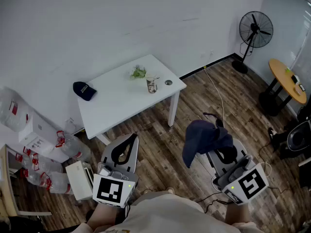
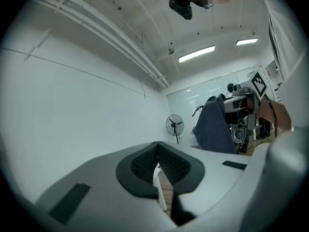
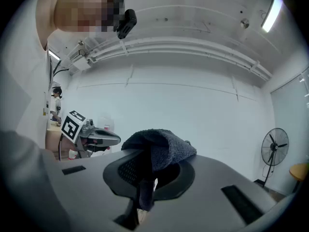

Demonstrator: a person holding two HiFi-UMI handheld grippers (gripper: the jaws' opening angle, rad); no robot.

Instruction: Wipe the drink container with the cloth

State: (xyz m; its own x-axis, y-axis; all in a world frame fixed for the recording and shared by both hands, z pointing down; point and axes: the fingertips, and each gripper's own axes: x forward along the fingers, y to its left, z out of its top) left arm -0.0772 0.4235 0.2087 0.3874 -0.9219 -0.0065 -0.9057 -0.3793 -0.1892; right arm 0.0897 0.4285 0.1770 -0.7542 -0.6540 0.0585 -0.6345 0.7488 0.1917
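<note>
Head view: the white table [image 1: 121, 98] stands at about eleven o'clock from the person, against the wall. The drink container [image 1: 152, 84], a pale cup, stands upright on the table's right half, well away from both grippers. A small plant [image 1: 138, 72] sits just beside it at its ten o'clock, and a dark cap [image 1: 84, 90] lies near the table's left edge at nine o'clock. The left gripper [image 1: 128, 142] is low at seven o'clock of the frame, over the wooden floor [image 1: 160, 144], with its tips pointing toward the table. The right gripper [image 1: 223, 155] is at five o'clock, and a dark blue cloth [image 1: 206, 139] hangs bunched from its front end. A standing fan [image 1: 253, 33] is at two o'clock, and a round table [image 1: 287, 80] at three o'clock.

Left gripper view: the left gripper's [image 2: 158, 152] fingers are pressed together with nothing between them. The fan shows at twelve o'clock beyond the tips. The cloth drapes at two o'clock, under the right gripper.

Right gripper view: the right gripper's [image 3: 145, 170] fingers pinch the cloth [image 3: 161, 146]. Its folded bulk rises above the pads and leans toward two o'clock, and a narrow tail hangs down between them. The left gripper's marker cube shows at nine o'clock, and the fan at three o'clock.
</note>
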